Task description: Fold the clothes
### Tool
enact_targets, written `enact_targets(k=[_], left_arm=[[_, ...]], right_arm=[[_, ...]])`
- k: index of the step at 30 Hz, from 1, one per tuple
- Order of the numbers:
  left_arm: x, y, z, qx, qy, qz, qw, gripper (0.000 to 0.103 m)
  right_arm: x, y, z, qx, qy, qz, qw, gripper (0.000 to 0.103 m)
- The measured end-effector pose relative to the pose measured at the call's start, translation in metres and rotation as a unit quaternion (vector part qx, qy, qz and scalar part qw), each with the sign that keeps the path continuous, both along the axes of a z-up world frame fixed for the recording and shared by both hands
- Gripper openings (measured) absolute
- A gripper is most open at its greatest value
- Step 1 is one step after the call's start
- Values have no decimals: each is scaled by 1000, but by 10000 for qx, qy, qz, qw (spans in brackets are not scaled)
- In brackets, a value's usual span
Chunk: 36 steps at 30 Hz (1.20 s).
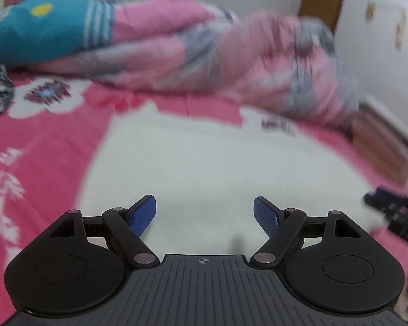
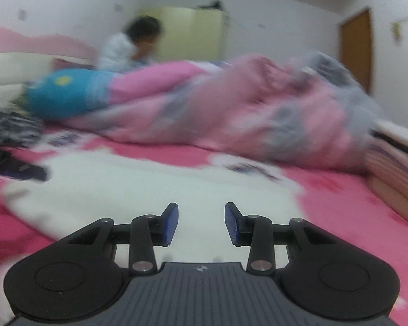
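Observation:
A white fluffy garment (image 1: 204, 163) lies spread flat on the pink bedsheet (image 1: 40, 146), just ahead of both grippers. My left gripper (image 1: 204, 212) hovers over its near part, wide open, nothing between the blue pads. My right gripper (image 2: 201, 221) is open too, over the same white garment (image 2: 149, 184), holding nothing. The right gripper's dark tip (image 1: 394, 212) shows at the right edge of the left wrist view. Both views are blurred.
A bunched pink and grey quilt (image 1: 231, 54) and a blue pillow (image 1: 35, 30) lie across the back of the bed. A black-and-white garment (image 2: 8, 127) sits at the left. A person (image 2: 130, 46) sits behind the bedding. The bed's edge (image 2: 394, 174) runs at the right.

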<state>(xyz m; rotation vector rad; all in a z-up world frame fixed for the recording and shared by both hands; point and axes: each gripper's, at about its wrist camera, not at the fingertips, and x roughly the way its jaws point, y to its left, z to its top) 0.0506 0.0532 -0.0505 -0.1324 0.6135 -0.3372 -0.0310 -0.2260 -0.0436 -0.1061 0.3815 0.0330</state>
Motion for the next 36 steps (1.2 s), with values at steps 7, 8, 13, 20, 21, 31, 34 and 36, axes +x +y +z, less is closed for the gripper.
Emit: enact_targets(k=[7, 8, 13, 20, 21, 31, 34, 36], left_arm=[[-1, -17, -14, 630, 18, -85, 9980, 83], [-1, -15, -14, 581, 37, -88, 9983, 83], [-3, -17, -16, 599, -14, -84, 9982, 84], [0, -17, -15, 545, -28, -137, 9984, 84], [-1, -17, -15, 535, -25, -144, 9985, 84], [-7, -8, 15, 89, -276, -79, 9995, 84], [0, -12, 20, 75, -368, -102, 9992, 84], [7, -15, 17, 77, -353, -78, 9993, 84]], right_arm=[[13, -20, -30, -54, 530, 70, 9986, 40], [15, -20, -23, 40, 460, 67, 9989, 40], [7, -33, 4, 105, -224, -106, 9996, 40], [37, -59, -49, 437, 424, -196, 9979, 43], [37, -59, -49, 451, 415, -193, 9979, 43], [33, -63, -47, 589, 320, -165, 9976, 43], [32, -64, -46, 631, 291, -157, 9975, 43], [32, -65, -46, 628, 285, -158, 9975, 43]])
